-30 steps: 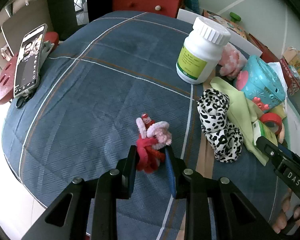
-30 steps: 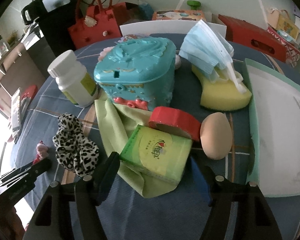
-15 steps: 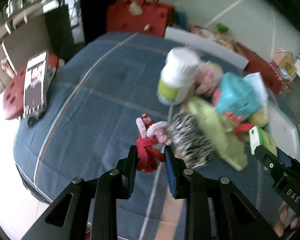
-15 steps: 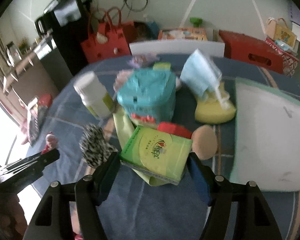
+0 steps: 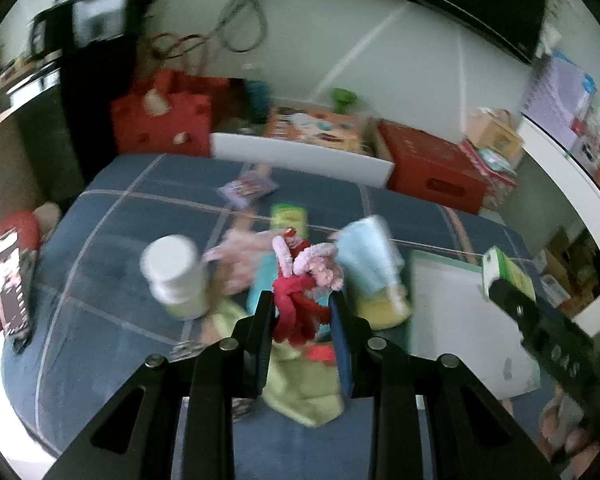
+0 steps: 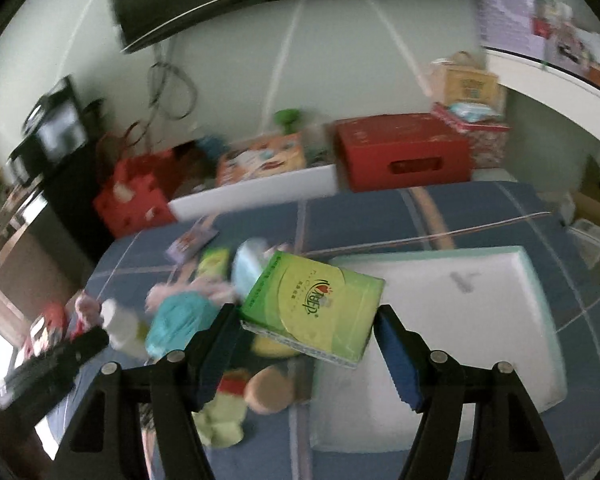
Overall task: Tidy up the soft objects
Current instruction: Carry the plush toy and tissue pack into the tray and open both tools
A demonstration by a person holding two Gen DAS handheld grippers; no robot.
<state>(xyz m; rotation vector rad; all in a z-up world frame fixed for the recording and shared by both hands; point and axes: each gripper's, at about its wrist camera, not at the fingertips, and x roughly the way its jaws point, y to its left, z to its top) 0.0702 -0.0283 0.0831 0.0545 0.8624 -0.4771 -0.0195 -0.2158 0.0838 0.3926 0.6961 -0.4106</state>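
My left gripper (image 5: pixel 302 316) is shut on a small red and pink plush toy (image 5: pixel 300 280), held in the air above the cluttered blue bedspread (image 5: pixel 112 280). My right gripper (image 6: pixel 306 332) is shut on a green tissue pack (image 6: pixel 314 306), lifted and tilted above the left edge of the white tray (image 6: pixel 496 320). The right gripper (image 5: pixel 540 336) with the green pack (image 5: pixel 508 272) also shows at the right of the left wrist view. The left gripper (image 6: pixel 52 364) shows as a dark blurred shape at the lower left of the right wrist view.
Below lie a white bottle (image 5: pixel 176 276), a teal box (image 6: pixel 176 320), a green cloth (image 5: pixel 304 388), a yellow sponge (image 5: pixel 384 308), an egg-shaped beige thing (image 6: pixel 270 390) and a phone (image 5: pixel 10 284). Red boxes (image 6: pixel 404 152) and a red bag (image 5: pixel 164 120) stand behind the bed.
Both grippers rose from the bedspread with their loads and tilted up, so the wall and boxes behind came into view. The plush and the tissue pack stayed gripped.
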